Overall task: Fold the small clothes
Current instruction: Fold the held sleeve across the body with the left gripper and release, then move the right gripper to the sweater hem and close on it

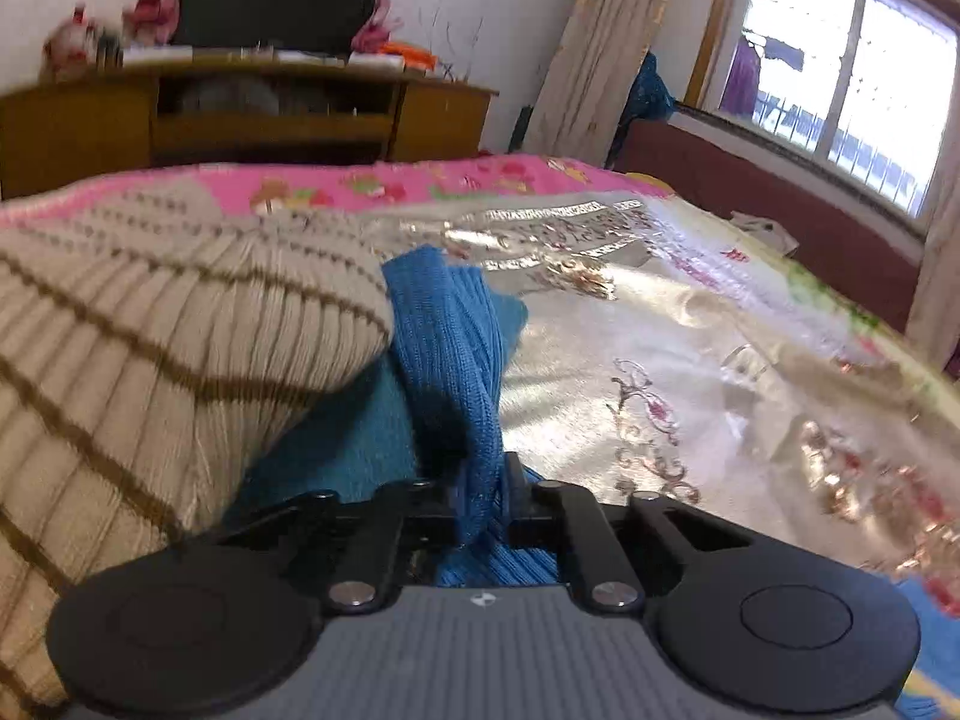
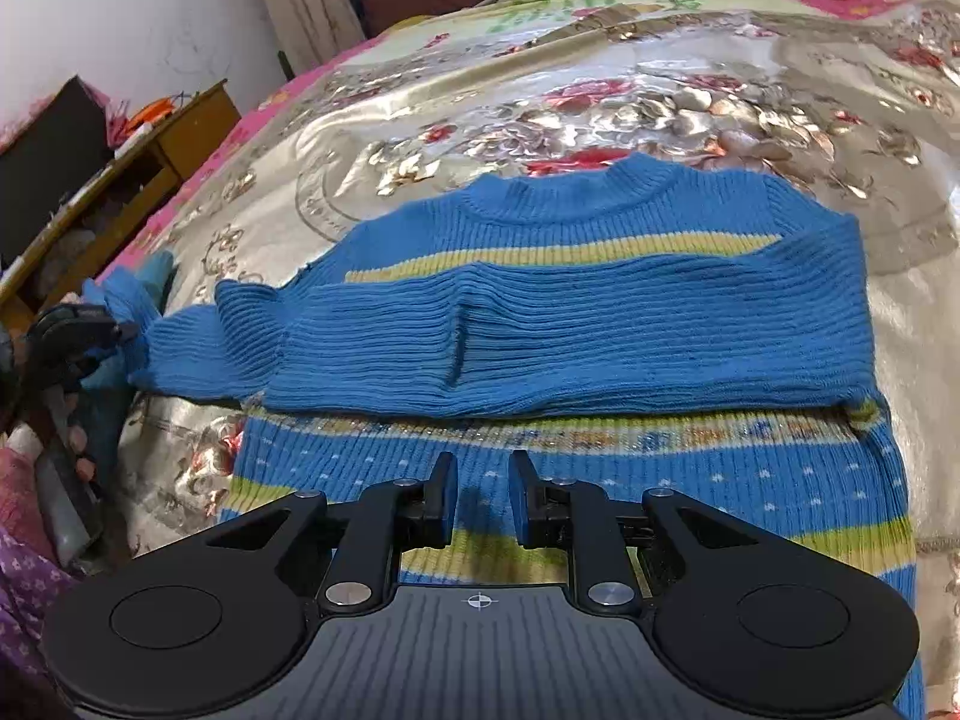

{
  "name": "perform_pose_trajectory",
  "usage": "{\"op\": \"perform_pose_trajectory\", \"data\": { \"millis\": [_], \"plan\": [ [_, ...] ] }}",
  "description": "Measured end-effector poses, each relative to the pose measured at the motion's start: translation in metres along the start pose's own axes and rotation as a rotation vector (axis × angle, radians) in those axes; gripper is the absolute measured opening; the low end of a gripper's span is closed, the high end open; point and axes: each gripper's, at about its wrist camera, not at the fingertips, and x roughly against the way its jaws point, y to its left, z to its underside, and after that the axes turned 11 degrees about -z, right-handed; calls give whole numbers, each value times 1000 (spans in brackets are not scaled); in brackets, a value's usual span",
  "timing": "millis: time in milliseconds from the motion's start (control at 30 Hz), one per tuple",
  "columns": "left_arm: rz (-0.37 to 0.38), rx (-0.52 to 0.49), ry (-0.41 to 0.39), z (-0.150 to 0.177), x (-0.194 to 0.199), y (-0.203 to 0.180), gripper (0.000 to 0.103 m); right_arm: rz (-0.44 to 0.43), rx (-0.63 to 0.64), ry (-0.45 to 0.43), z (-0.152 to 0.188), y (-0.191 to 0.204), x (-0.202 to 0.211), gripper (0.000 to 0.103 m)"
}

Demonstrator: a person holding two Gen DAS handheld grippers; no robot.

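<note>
The left tool [image 1: 483, 495] pinches the cuff of a blue knitted sweater [image 2: 540, 300], its sleeve [image 1: 447, 360] running forward from the fingers. The right tool [image 2: 482, 501], spread and holding nothing, hovers over the sweater's patterned lower body, with the folded sleeve lying across just ahead. The sweater rests flat on a shiny floral bed cover [image 2: 600, 96]. Soft, stretchy, light knit; likely best gripped at cuff, hem or shoulder seam

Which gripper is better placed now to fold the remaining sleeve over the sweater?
Probably the left gripper: it is shut on the sleeve beside the sweater. The right gripper is open above the hem, holding nothing.
</note>
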Motion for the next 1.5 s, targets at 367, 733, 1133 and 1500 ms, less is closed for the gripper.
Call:
{"op": "perform_pose_trajectory", "data": {
  "millis": [367, 733, 1133, 1500],
  "plan": [
    [320, -80, 40, 6, 53, -51, 14, -20, -92, -61, 6, -31, 20, 20],
    [745, -569, 95, 106, 157, -169, 23, 59, -226, -147, 14, -87, 71, 20],
    [563, -463, 129, 100, 123, -109, 37, 10, -260, -166, -8, -78, 64, 28],
    [594, -425, 167, 106, 109, -91, 38, 76, -157, -63, -54, -30, 11, 44]
  ]
}}
